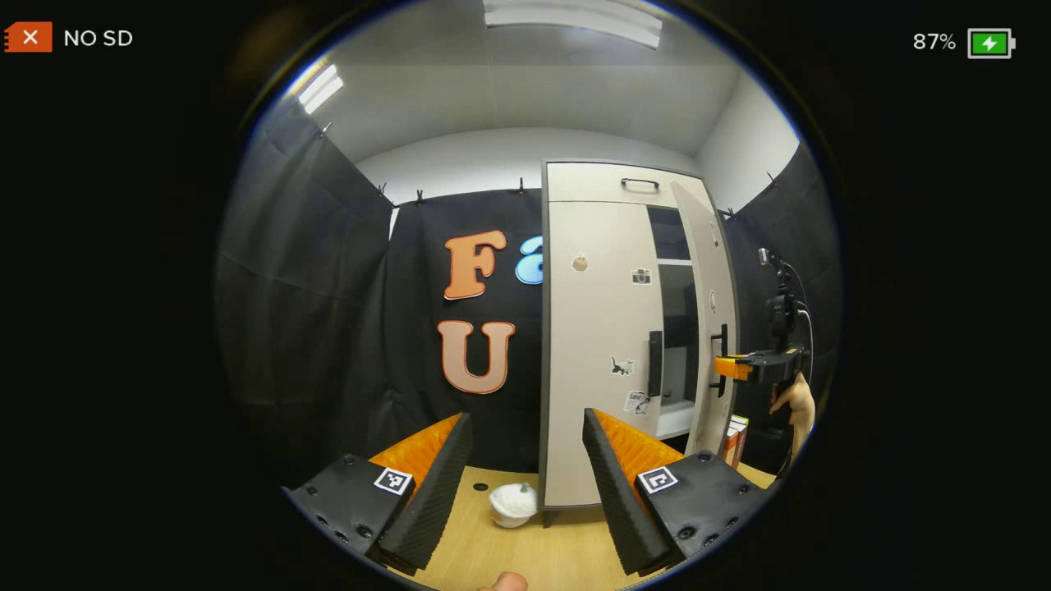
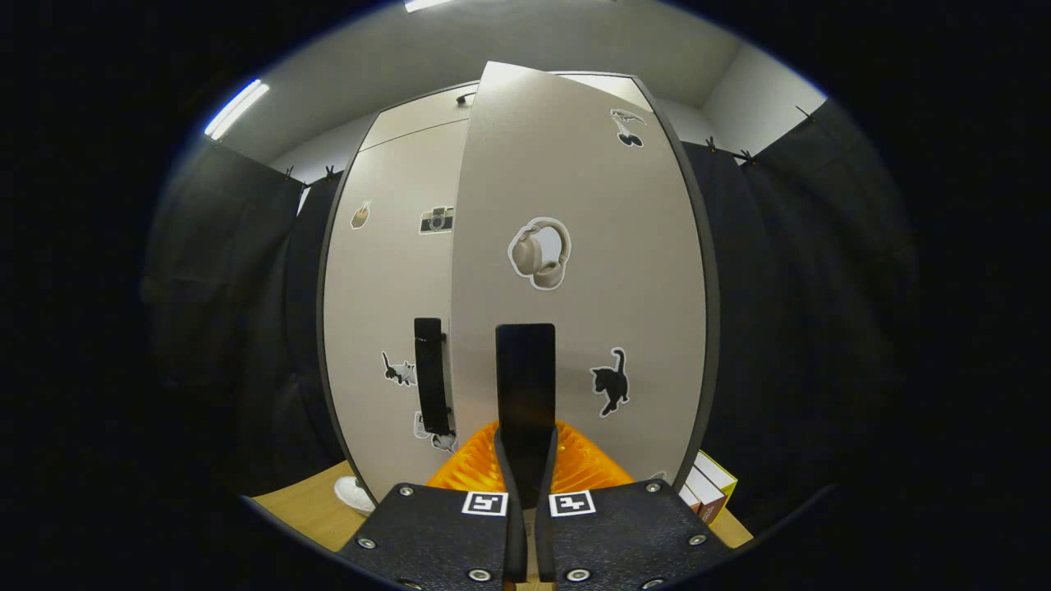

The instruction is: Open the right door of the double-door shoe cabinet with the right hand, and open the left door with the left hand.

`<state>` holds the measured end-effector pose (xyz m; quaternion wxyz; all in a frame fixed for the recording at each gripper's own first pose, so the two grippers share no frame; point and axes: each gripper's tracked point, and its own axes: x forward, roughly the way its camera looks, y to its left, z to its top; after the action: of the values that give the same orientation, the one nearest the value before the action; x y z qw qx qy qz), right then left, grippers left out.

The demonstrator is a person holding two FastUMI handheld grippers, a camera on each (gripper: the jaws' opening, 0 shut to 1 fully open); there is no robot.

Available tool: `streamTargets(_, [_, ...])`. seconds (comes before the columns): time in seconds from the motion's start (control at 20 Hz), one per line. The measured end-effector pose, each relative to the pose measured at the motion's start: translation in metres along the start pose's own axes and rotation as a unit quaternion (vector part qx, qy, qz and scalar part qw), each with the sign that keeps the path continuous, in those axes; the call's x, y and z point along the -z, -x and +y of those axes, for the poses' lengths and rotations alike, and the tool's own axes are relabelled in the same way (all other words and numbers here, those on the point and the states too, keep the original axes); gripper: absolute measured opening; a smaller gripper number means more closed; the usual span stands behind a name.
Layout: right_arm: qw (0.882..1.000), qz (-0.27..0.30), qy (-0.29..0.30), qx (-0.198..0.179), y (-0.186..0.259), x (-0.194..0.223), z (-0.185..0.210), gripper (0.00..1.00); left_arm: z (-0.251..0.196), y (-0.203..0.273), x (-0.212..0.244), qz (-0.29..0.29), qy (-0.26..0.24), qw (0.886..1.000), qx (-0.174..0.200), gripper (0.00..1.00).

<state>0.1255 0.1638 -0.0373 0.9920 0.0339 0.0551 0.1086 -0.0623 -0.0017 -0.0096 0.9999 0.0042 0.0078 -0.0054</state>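
- the step in hand is the right door: in the right gripper view the right tool (image 2: 525, 472) is clenched on the right door's handle (image 2: 525, 386), a dark upright bar at the lower middle of the frame, with a finger on each side of it.
- the right door (image 2: 575, 271) stands partly swung out from the cabinet; in the left gripper view, right of centre, a dark gap with shelves shows behind it.
- the left door (image 1: 603, 345) looks flat and closed, its handle (image 1: 654, 364) untouched near the middle of the cabinet (image 1: 608, 185).
- the left tool (image 1: 525, 460) is released, fingers spread wide at the bottom of the frame, well short of the cabinet and grasping nothing.
- next, as i judge it, the right door wants pulling further round on its hinge, then the left tool must travel up to the left handle and close on it.
- hard to make out: how wide the right door really is, since the fisheye bends it, and what lies on the shelves, which are in shadow.
- a white round thing (image 1: 513, 502) sits on the surface (image 1: 493, 550) by the cabinet's foot; i cannot tell what it is.
- boxes (image 2: 706, 488) at the lower right are cut off by the door's edge.
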Motion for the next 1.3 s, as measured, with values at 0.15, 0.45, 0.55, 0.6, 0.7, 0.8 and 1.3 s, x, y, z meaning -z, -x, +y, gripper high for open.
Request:
streamTargets(0.15, [1.000, -0.004, 0.003, 0.004, 0.009, -0.002, -0.007, 0.04, -0.010, 0.002, 0.003, 0.005, 0.004, 1.000, 0.005, 0.81])
streamTargets(0.45, [1.000, -0.014, 0.007, 0.016, 0.027, -0.005, -0.026, 0.04, -0.022, 0.004, 0.007, 0.014, 0.011, 1.000, 0.008, 0.82])
streamTargets(0.55, [1.000, -0.016, 0.009, 0.024, 0.032, -0.005, -0.033, 0.04, -0.025, 0.004, 0.008, 0.014, 0.011, 1.000, 0.010, 0.82])
streamTargets(0.6, [0.999, -0.015, 0.011, 0.028, 0.035, -0.004, -0.037, 0.04, -0.026, 0.005, 0.006, 0.014, 0.012, 1.000, 0.010, 0.81])
streamTargets(0.7, [0.999, -0.018, 0.020, 0.044, 0.044, -0.006, -0.048, 0.03, -0.029, 0.006, 0.005, 0.011, 0.013, 1.000, 0.012, 0.82])
streamTargets(0.8, [0.997, -0.026, 0.033, 0.064, 0.053, -0.010, -0.063, 0.02, -0.032, 0.008, 0.003, 0.009, 0.013, 1.000, 0.014, 0.82])
streamTargets(1.3, [0.996, -0.026, 0.020, 0.084, 0.065, -0.009, -0.085, 0.00, -0.053, 0.007, -0.002, 0.004, 0.004, 1.000, 0.030, 0.81])
